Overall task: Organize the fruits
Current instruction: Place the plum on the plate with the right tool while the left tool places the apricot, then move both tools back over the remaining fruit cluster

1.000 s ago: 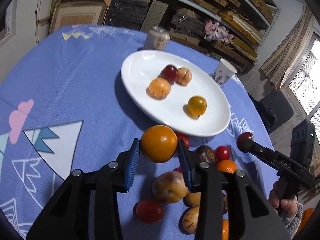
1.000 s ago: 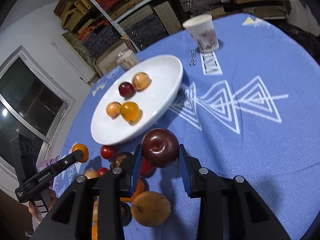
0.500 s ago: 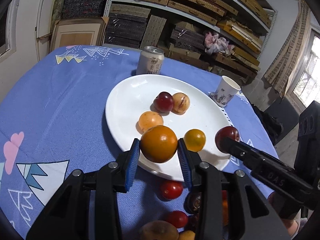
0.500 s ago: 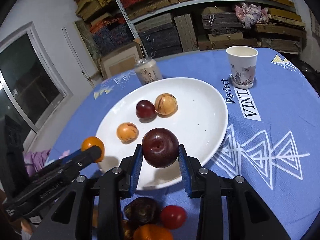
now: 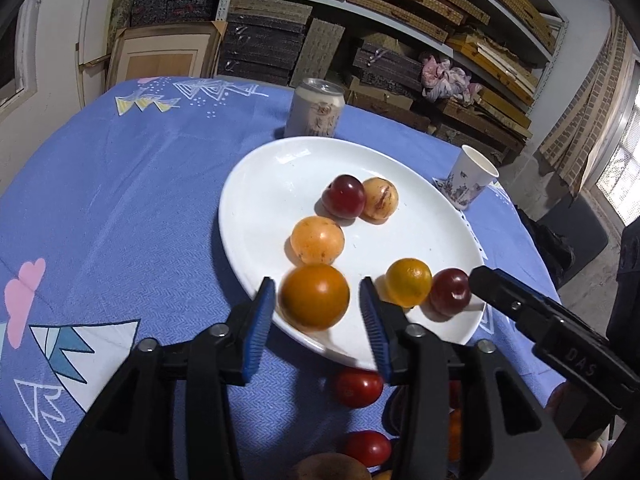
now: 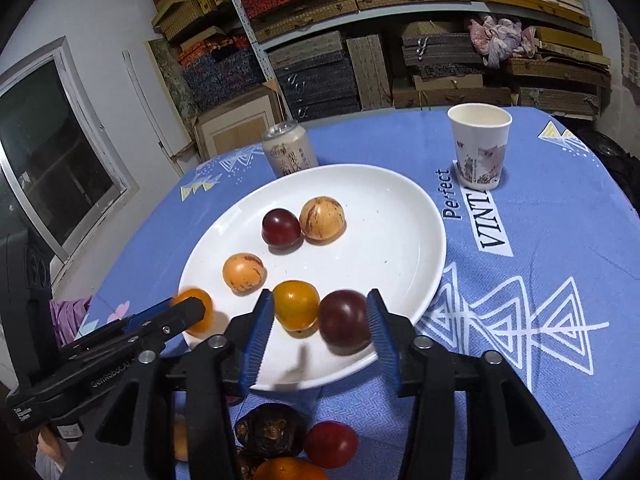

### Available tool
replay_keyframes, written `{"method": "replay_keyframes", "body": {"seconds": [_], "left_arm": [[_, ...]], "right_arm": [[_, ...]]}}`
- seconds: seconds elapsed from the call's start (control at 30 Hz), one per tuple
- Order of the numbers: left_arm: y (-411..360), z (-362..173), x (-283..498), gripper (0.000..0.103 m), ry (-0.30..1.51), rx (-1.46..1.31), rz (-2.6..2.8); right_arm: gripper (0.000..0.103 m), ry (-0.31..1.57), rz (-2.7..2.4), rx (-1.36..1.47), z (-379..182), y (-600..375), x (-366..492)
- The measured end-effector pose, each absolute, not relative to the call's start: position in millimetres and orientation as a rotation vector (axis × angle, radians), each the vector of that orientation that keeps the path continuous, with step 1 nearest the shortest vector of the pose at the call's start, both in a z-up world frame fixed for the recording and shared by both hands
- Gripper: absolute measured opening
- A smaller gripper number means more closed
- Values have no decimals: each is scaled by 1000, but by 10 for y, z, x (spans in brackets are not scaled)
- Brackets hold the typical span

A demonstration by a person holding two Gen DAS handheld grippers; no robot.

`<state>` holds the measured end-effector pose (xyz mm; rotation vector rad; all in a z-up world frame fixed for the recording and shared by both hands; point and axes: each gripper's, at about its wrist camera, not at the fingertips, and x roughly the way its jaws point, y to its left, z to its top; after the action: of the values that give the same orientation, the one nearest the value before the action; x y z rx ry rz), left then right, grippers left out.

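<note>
The jaws of my left gripper stood released, a sliver of gap on each side of the orange fruit, which sat just inside the near rim of the white plate. The jaws of my right gripper were spread wide too. The dark plum lay between them, close against the right-hand pad and blurred, so I judged it was dropping or rolling and not settled. Just beside it on the left was a yellow-orange fruit, near enough to be knocked.

The step in hand was the let-go, and doing it well seemed to me a matter of getting out cleanly. Both fruits were round and near the rim, where the plate slopes. I thought it best to draw each gripper straight back along its own fingers, jaws kept wide and lifted a touch to clear the rim, with no sideways sweep. I would have waited for the plum to stop first. The two grippers were close together at that rim, so backing out one at a time looked safer.

Further in on the plate lay a speckled orange fruit, a red plum and a tan fruit, the last two touching. More fruit waited on the counter toward its near edge, a red one among them. A can and a paper cup stood beyond the plate, toward the far edge.
</note>
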<state>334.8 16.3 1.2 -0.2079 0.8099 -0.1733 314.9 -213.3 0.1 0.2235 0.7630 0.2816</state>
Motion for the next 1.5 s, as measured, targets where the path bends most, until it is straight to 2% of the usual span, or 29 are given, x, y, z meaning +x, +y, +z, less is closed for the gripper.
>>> {"method": "replay_keyframes", "body": {"seconds": [0.07, 0.5, 0.57, 0.83, 1.0, 1.2, 1.5], "left_arm": [[178, 55, 3306, 66, 784, -207, -157], [527, 276, 2943, 82, 773, -299, -176], [573, 282, 2813, 88, 772, -296, -165], [556, 39, 2257, 88, 841, -154, -139], [620, -127, 1971, 88, 880, -95, -159], [725, -217, 1996, 88, 915, -145, -141], [379, -229, 1946, 88, 874, 81, -125]], "right_arm": [[50, 761, 284, 220, 20, -2132, 3139], [59, 755, 322, 267, 119, -2291, 2741], [69, 736, 322, 269, 150, -2330, 2568], [82, 730, 322, 276, 43, -2478, 2046], [84, 763, 310, 340, -45, -2630, 1953], [90, 779, 276, 379, -101, -2723, 1968], [95, 818, 252, 392, -164, -2745, 2021]]}}
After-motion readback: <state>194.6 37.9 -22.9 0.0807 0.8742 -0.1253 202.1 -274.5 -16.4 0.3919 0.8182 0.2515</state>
